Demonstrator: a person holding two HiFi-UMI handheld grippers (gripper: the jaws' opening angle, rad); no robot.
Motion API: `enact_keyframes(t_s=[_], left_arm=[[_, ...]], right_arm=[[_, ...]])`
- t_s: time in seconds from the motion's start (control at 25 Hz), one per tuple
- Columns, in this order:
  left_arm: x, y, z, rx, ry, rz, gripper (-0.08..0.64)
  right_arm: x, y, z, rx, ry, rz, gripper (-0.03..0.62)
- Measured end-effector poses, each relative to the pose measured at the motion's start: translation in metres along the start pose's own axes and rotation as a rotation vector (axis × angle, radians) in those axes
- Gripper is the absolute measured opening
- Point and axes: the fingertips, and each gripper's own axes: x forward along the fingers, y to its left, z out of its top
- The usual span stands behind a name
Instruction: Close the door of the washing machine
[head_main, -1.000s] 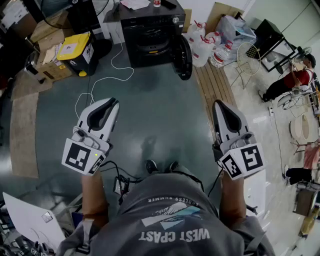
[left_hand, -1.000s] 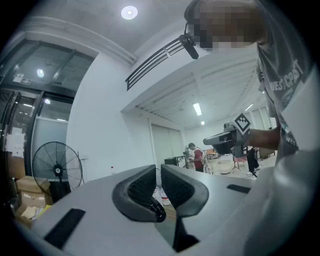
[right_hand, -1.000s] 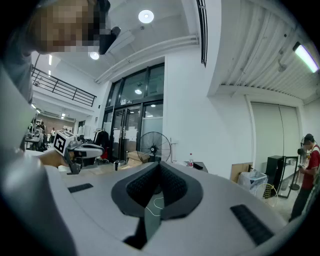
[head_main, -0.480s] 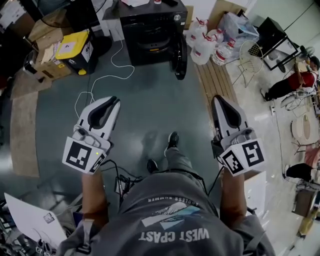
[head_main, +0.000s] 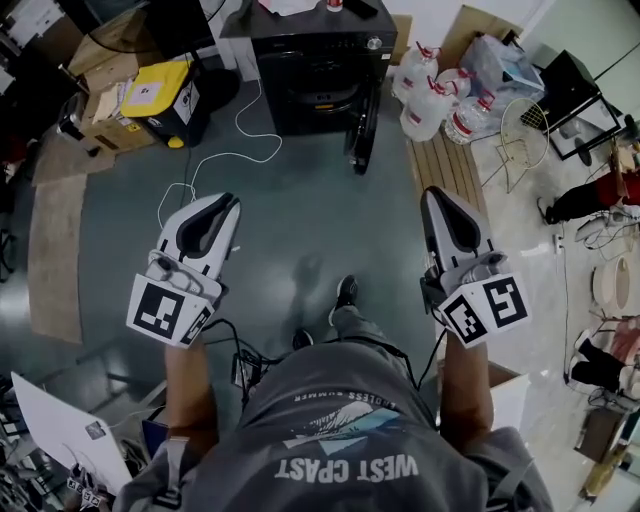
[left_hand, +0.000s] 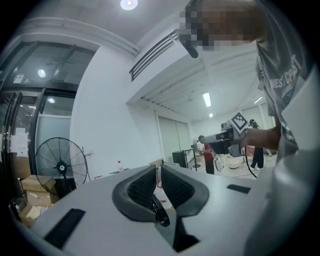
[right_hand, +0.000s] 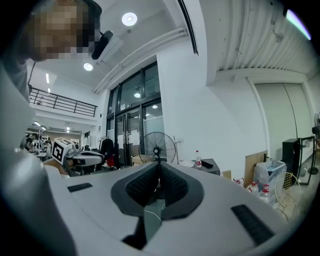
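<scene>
The black washing machine (head_main: 318, 68) stands at the far end of the grey floor. Its round door (head_main: 361, 126) hangs open at the machine's right side, seen nearly edge-on. My left gripper (head_main: 228, 204) is held out level at the left, well short of the machine, jaws shut with nothing between them. At the right my right gripper (head_main: 433, 196) points the same way, also shut and holding nothing, its tip well short of the door. In the left gripper view the dark pads (left_hand: 146, 184) meet. In the right gripper view the pads (right_hand: 172, 183) meet too.
A yellow-lidded box (head_main: 158, 96) and cardboard boxes stand left of the machine. A white cable (head_main: 238, 142) trails over the floor. Water jugs (head_main: 438, 102), a wooden pallet (head_main: 443, 172) and a wire fan guard (head_main: 520, 132) lie to the right. The person's foot (head_main: 345, 292) is between the grippers.
The person has stepped toward the washing machine, so it and the boxes sit lower and larger in the head view. Both grippers moved forward with the person and stayed shut.
</scene>
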Motion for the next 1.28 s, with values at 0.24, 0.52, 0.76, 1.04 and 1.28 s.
enact_keyframes(t_s=[0.24,0.52,0.76,1.04,1.28], left_arm=[[0.051,0.014,0.000,0.000,0.011,0.036,0.045],[0.109,0.026,0.006,0.010,0.019,0.083,0.044],[0.143,0.025,0.011,0.017,0.029,0.102,0.045],[0.163,0.030,0.009,0.013,0.037,0.108,0.044],[0.188,0.044,0.002,0.005,0.026,0.082,0.044]], right_arm=[[0.036,-0.047,0.007,0.003,0.002,0.038,0.031],[0.073,-0.102,0.014,0.006,0.011,0.093,0.031],[0.093,-0.133,0.021,0.002,0.013,0.134,0.031],[0.107,-0.148,0.021,0.013,0.018,0.144,0.031],[0.125,-0.163,0.018,0.012,0.026,0.119,0.031]])
